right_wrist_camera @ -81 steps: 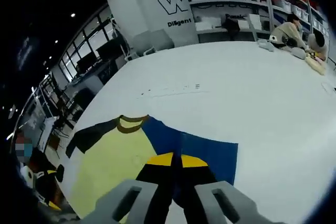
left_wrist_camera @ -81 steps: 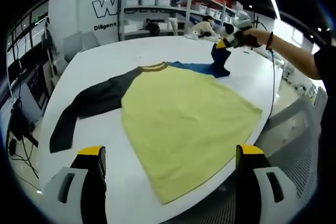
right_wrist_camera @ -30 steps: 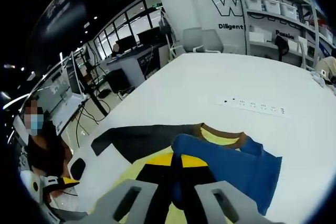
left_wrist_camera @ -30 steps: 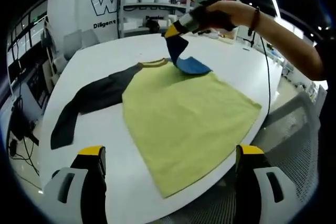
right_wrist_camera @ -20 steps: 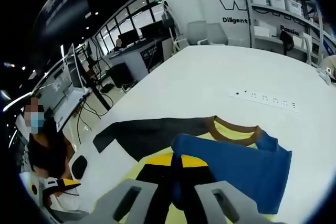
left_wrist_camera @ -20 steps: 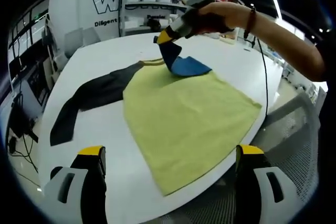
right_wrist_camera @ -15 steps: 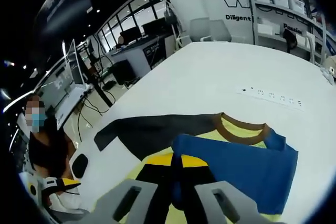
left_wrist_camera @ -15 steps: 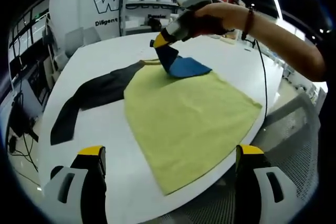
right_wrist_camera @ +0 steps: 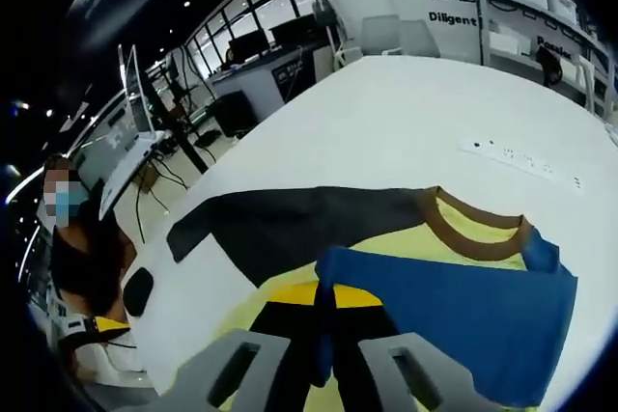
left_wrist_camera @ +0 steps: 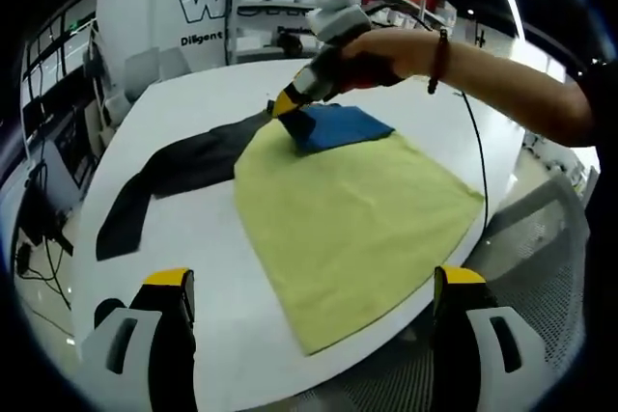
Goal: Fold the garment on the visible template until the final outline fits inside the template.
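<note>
A shirt with a yellow body (left_wrist_camera: pixel 357 219) lies flat on the white table (left_wrist_camera: pixel 193 267). Its dark sleeve (left_wrist_camera: pixel 174 171) stretches out to the left. The blue sleeve (left_wrist_camera: pixel 338 127) is folded over the yellow body beside the brown collar (right_wrist_camera: pixel 468 229). My right gripper (left_wrist_camera: pixel 287 107), held by a hand, is low over the shirt and shut on the blue sleeve's (right_wrist_camera: pixel 463 311) end (right_wrist_camera: pixel 323 298). My left gripper (left_wrist_camera: pixel 314 282) stands wide open above the near table edge, holding nothing, short of the shirt's hem.
A power strip (right_wrist_camera: pixel 521 161) lies on the table beyond the collar. Shelves with white bins (left_wrist_camera: pixel 280 7) stand at the far end. A mesh chair (left_wrist_camera: pixel 550 267) sits by the table's right edge. A seated person (right_wrist_camera: pixel 82 267) and desks are off the table's left side.
The right gripper has carried the blue sleeve down and to the left across the shirt; the sleeve now lies nearly flat on the yellow body. The left gripper has stayed put.
</note>
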Tool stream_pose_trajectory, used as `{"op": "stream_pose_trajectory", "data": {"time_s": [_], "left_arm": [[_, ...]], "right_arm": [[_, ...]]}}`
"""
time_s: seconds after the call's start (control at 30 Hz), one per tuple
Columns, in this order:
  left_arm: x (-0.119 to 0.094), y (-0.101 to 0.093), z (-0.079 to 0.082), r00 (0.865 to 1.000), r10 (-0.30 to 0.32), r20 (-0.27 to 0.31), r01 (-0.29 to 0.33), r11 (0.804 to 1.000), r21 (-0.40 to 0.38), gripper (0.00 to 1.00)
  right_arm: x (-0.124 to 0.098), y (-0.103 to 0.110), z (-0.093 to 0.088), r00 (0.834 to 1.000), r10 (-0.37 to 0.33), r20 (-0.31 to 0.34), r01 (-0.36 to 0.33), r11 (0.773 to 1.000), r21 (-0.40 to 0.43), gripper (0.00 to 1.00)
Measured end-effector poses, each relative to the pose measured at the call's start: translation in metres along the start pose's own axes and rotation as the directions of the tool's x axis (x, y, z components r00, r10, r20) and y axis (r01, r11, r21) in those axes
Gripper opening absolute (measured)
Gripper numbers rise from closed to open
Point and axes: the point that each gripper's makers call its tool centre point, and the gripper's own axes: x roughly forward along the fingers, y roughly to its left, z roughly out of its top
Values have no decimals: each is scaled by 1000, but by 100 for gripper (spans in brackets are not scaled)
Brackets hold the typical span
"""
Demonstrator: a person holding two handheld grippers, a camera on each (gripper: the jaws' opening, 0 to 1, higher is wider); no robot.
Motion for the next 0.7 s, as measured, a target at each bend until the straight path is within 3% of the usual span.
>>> {"op": "stream_pose_trajectory", "data": {"time_s": [0.13, 0.5, 0.7], "left_arm": [[0, 1, -2, 1000, -1, -6, 1, 1000, -4, 99], [2, 5, -3, 1000, 2, -13, -2, 1000, -2, 99], [3, 5, -4, 1000, 2, -18, -2, 1000, -5, 99]], "right_arm": [[12, -1, -4, 1000, 7, -16, -7, 1000, -11, 0], [35, 9, -15, 995, 97, -18, -95, 992, 81, 0], [35, 19, -12, 990, 142, 4, -141, 986, 90, 11]]}}
